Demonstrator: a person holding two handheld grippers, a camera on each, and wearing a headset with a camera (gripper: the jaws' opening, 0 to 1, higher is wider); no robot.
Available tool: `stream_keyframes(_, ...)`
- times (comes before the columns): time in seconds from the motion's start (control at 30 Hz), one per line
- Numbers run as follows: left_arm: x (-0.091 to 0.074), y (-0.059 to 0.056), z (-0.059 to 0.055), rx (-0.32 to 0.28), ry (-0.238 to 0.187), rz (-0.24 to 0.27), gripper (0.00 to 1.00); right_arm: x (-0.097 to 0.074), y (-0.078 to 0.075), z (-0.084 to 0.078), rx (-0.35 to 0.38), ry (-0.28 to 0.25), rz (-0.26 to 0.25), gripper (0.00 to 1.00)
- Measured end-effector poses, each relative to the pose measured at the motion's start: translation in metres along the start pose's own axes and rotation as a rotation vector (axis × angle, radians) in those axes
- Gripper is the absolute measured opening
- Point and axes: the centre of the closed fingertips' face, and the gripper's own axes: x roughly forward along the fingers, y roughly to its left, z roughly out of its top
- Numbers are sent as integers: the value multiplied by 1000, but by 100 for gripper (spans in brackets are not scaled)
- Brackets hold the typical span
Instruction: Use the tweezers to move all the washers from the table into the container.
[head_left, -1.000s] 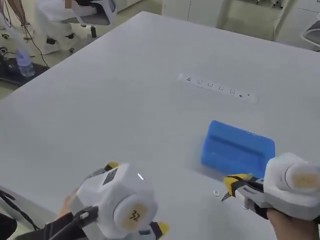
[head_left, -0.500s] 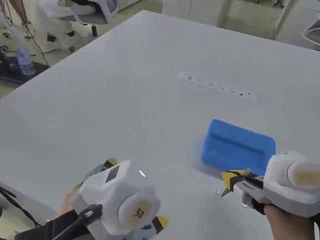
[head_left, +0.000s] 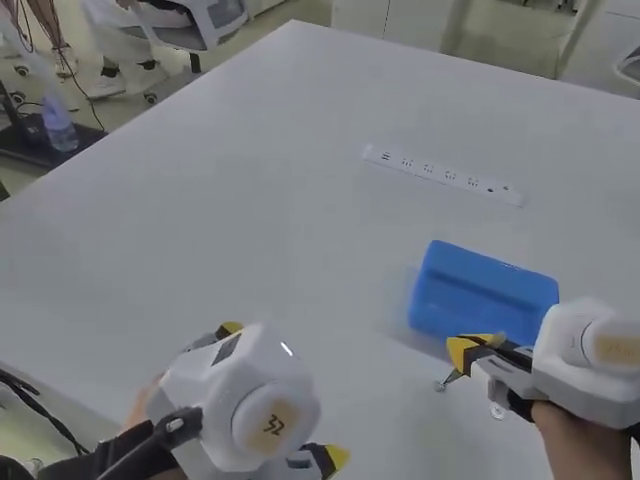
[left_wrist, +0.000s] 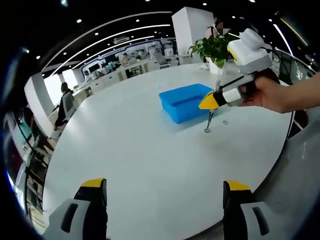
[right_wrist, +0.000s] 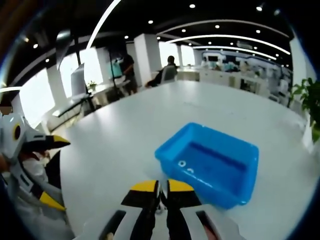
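The blue container (head_left: 485, 292) stands on the white table (head_left: 250, 200), right of centre. Two washers (right_wrist: 183, 163) lie inside it. My right gripper (head_left: 468, 350) is just in front of the container, shut on the thin tweezers (left_wrist: 210, 120). They point down, and their tips rest on the table at a small washer (head_left: 440, 386); whether they pinch it, I cannot tell. Another washer (head_left: 497, 411) lies a little to the right, beside the gripper. At the table's near edge on the left, my left gripper (head_left: 280, 395) is open and holds nothing.
A white power strip (head_left: 443, 175) lies beyond the container toward the far side. Past the table's far left corner are chairs (head_left: 185, 25), cables and a water bottle (head_left: 57, 125). People stand in the distance (right_wrist: 170, 67), and a potted plant (left_wrist: 212, 47) stands behind the container.
My right gripper has tipped the tweezers down and left, bringing their tips onto the small washer. The left gripper has stayed open in place. The head camera has shifted a little.
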Motion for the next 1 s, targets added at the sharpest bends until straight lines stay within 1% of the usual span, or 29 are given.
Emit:
stream_keyframes(0.07, 1, -2, -2, 2, 10, -9, 99, 4, 1, -1, -11, 8, 2, 3)
stream_keyframes(0.13, 4, -3, -8, -7, 42, -19, 99, 5, 0, -2, -19, 11, 4, 3)
stream_keyframes(0.17, 5, -4, -11, -11, 60, -27, 99, 5, 2, -2, -9, 7, 10, 3)
stream_keyframes(0.23, 6, -5, -11, -15, 63, -31, 99, 6, 4, -2, -2, 8, 15, 3)
stream_keyframes(0.33, 9, -8, -23, -42, 126, -53, 99, 5, 4, -2, 1, 5, 17, 3)
stream_keyframes(0.37, 10, -9, -29, -51, 158, -57, 99, 4, 4, -3, 7, 6, 16, 3)
stream_keyframes(0.47, 14, -11, -35, -62, 189, -64, 99, 2, 4, -3, 16, 0, 18, 3)
stream_keyframes(0.5, 15, -13, -39, -69, 214, -71, 99, 2, 3, -3, 16, -1, 18, 3)
stream_keyframes(0.53, 14, -13, -46, -69, 251, -62, 99, 1, 3, -3, 14, -1, 15, 3)
stream_keyframes(0.6, 16, -13, -59, -38, 310, -58, 99, 0, 1, -3, 11, -2, 14, 3)
stream_keyframes(0.63, 19, -13, -61, -10, 313, -52, 99, 0, 2, -3, 11, -1, 16, 3)
stream_keyframes(0.67, 16, -15, -57, -8, 315, -48, 99, 0, 2, -3, 2, -1, 14, 3)
stream_keyframes(0.7, 17, -16, -62, 10, 343, -54, 99, 0, 1, -4, -1, 1, 14, 3)
stream_keyframes(0.73, 18, -18, -60, -15, 325, -63, 99, 0, 2, -4, -2, 3, 19, 3)
stream_keyframes(0.8, 17, -16, -61, -17, 335, -64, 99, -1, 3, -4, -10, 4, 19, 3)
stream_keyframes(0.87, 17, -18, -64, -52, 350, -77, 99, -1, 4, -5, -14, 4, 22, 3)
stream_keyframes(0.9, 17, -19, -65, -78, 361, -92, 99, -2, 5, -5, -13, 6, 24, 3)
stream_keyframes(0.97, 17, -21, -69, -128, 388, -108, 99, -3, 5, -6, -36, 13, 21, 3)
stream_keyframes(1.0, 19, -21, -72, -157, 401, -126, 99, -2, 5, -6, -34, 13, 23, 3)
